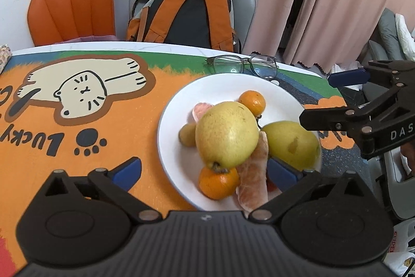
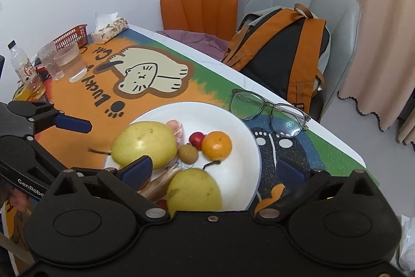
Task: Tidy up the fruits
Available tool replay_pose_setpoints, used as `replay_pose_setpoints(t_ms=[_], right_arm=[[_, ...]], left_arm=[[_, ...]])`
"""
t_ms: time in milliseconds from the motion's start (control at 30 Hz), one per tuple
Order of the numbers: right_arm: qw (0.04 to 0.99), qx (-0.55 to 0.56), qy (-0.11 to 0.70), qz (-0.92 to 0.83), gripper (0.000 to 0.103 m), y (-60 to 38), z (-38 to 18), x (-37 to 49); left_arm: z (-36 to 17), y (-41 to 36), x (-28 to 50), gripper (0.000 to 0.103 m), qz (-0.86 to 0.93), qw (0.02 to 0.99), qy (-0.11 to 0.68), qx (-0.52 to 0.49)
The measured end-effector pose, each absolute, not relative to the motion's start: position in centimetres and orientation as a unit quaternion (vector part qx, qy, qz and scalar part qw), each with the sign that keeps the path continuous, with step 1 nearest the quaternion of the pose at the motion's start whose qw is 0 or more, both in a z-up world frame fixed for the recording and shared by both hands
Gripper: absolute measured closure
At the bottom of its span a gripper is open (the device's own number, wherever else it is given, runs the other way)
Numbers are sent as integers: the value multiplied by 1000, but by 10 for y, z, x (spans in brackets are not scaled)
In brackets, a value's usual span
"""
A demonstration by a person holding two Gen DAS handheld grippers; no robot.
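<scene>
Fruit: all piled on white plate (image 1: 181, 100), plate sits on cartoon-cat mat (image 1: 85, 100) on bench.
Pears: two yellow-green. Big pear (image 1: 227, 133) rests on top of the pile, stem end toward left camera. Second pear (image 1: 291, 143) at plate's right side in left view.
Oranges: one (image 1: 253, 101) at far side of plate, one (image 1: 218, 182) at near edge, partly under big pear.
Peeled segments: pinkish citrus pieces (image 1: 253, 181) lying between the pears; another piece pokes out behind big pear.
Small items: brownish round fruit (image 2: 188, 153) mid-plate, touching small red fruit (image 2: 196, 139) beside the far orange.
Left tool (image 1: 205, 171): released, jaws wide apart, nothing gripped; blue pads straddle near edge of plate, above the fruit.
Right tool (image 2: 218, 173): released, jaws spread wide, empty; second pear sits low between the fingers, not pinched.
Glasses (image 1: 242, 65): on bench just beyond plate, apart from it.
Background: backpack (image 1: 181, 14) on grey chair, orange chair (image 1: 72, 1) next to it.
Far end of bench: cups, bottle, red basket, tissue box.
</scene>
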State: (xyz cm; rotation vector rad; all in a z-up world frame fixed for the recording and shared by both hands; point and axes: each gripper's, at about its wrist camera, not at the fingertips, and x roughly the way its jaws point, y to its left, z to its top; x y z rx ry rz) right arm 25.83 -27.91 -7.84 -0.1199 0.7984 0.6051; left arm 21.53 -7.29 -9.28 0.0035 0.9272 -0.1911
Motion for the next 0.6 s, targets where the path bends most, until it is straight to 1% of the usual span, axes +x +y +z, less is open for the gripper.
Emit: replay_pose_setpoints(t_ms=[333, 600], right_arm=[[885, -44, 382, 263, 0, -281, -63, 214], [888, -24, 389, 245, 0, -283, -60, 173]], left_arm=[[-73, -77, 176, 0, -105, 897, 430, 5], [-68, -69, 143, 0, -89, 896, 436, -9]])
